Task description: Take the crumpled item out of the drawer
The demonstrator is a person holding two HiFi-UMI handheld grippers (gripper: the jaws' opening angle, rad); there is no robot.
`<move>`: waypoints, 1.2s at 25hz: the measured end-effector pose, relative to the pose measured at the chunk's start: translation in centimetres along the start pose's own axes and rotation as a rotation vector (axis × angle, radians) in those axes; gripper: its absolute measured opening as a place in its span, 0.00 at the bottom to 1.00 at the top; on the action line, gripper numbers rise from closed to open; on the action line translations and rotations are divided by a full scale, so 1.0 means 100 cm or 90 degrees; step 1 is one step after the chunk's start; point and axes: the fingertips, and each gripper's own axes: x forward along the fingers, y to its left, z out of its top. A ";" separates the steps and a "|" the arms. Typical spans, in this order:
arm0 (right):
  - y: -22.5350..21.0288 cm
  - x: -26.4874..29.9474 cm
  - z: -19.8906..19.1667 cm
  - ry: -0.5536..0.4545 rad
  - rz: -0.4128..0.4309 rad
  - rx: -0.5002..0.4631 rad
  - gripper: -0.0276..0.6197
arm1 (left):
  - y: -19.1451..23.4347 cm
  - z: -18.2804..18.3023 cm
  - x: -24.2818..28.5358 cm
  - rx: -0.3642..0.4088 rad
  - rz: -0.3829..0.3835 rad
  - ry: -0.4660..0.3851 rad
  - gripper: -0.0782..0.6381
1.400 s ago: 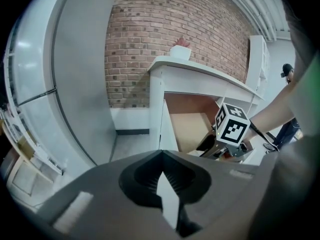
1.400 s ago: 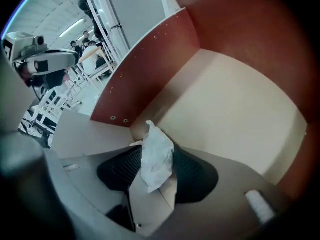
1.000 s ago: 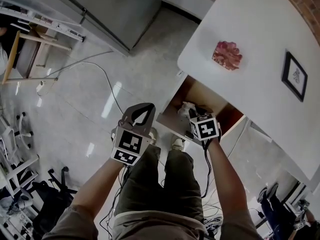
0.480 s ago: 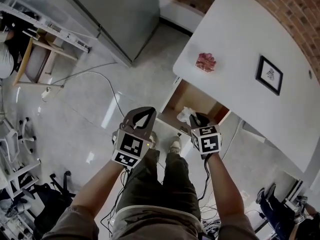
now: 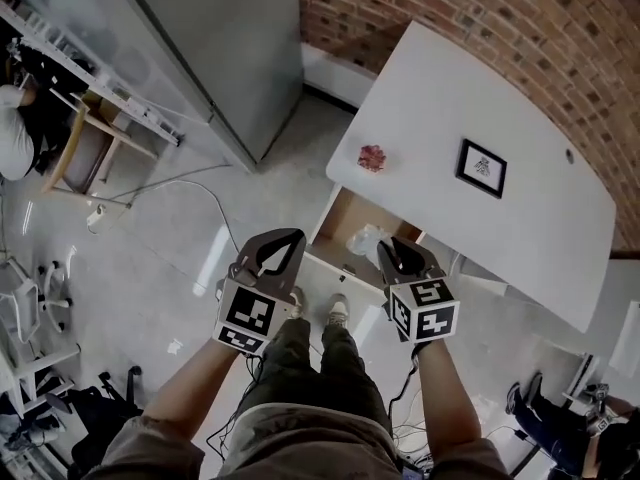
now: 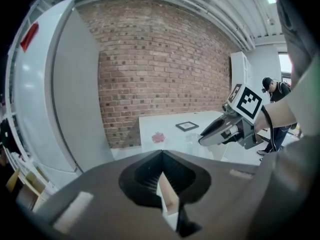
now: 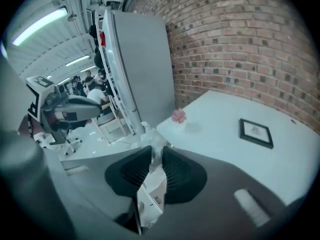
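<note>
Right gripper view is showing the right tongs (image 7: 155,152) pinching the crumpled item (image 7: 150,135), holding it over the open drawer (image 5: 335,230) at the near edge of the table (image 5: 440,98). Left tongs (image 6: 162,155) are staying pressed together, empty, left of the drawer

No text or label can be read.

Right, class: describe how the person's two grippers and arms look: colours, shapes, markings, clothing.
The left gripper and right gripper are dark grey, their jaws tapering to a point around a teardrop-shaped opening. Each carries a cube of black-and-white square markers. A dark cable hangs under the right one. The sleeves are short and brownish.
</note>
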 end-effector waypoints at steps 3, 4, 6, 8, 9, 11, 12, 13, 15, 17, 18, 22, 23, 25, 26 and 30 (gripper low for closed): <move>0.013 -0.041 0.040 -0.046 0.005 -0.016 0.19 | -0.004 0.039 -0.024 0.016 -0.001 -0.032 0.11; 0.018 -0.054 0.053 -0.062 0.008 -0.022 0.19 | -0.005 0.053 -0.033 0.022 0.000 -0.046 0.11; 0.028 -0.080 0.078 -0.093 0.014 -0.032 0.19 | -0.005 0.082 -0.050 0.031 0.003 -0.075 0.11; 0.039 -0.105 0.102 -0.126 0.018 -0.039 0.19 | -0.005 0.108 -0.069 0.038 0.007 -0.103 0.11; 0.044 -0.117 0.114 -0.143 0.019 -0.042 0.19 | -0.005 0.120 -0.078 0.042 0.010 -0.115 0.11; 0.053 -0.141 0.135 -0.179 0.023 -0.050 0.19 | -0.005 0.142 -0.094 0.053 0.016 -0.137 0.11; 0.058 -0.152 0.145 -0.196 0.025 -0.057 0.19 | -0.005 0.151 -0.102 0.059 0.019 -0.146 0.11; 0.063 -0.163 0.154 -0.212 0.026 -0.066 0.19 | -0.006 0.160 -0.109 0.064 0.021 -0.156 0.11; 0.071 -0.186 0.172 -0.246 0.023 -0.088 0.19 | -0.007 0.182 -0.124 0.078 0.020 -0.182 0.11; 0.079 -0.208 0.190 -0.283 0.018 -0.108 0.19 | -0.006 0.200 -0.139 0.097 0.024 -0.206 0.11; 0.083 -0.219 0.197 -0.299 0.017 -0.112 0.19 | -0.006 0.206 -0.146 0.104 0.028 -0.213 0.11; 0.097 -0.258 0.220 -0.352 0.013 -0.115 0.19 | -0.009 0.225 -0.173 0.108 0.033 -0.239 0.11; 0.100 -0.266 0.224 -0.367 0.008 -0.115 0.19 | -0.010 0.228 -0.178 0.113 0.032 -0.243 0.11; 0.104 -0.282 0.230 -0.393 -0.007 -0.116 0.19 | -0.013 0.234 -0.186 0.128 0.029 -0.250 0.11; 0.106 -0.289 0.230 -0.403 -0.013 -0.116 0.19 | -0.015 0.236 -0.190 0.130 0.028 -0.252 0.11; 0.113 -0.307 0.228 -0.428 -0.025 -0.106 0.19 | -0.018 0.241 -0.201 0.099 0.024 -0.261 0.11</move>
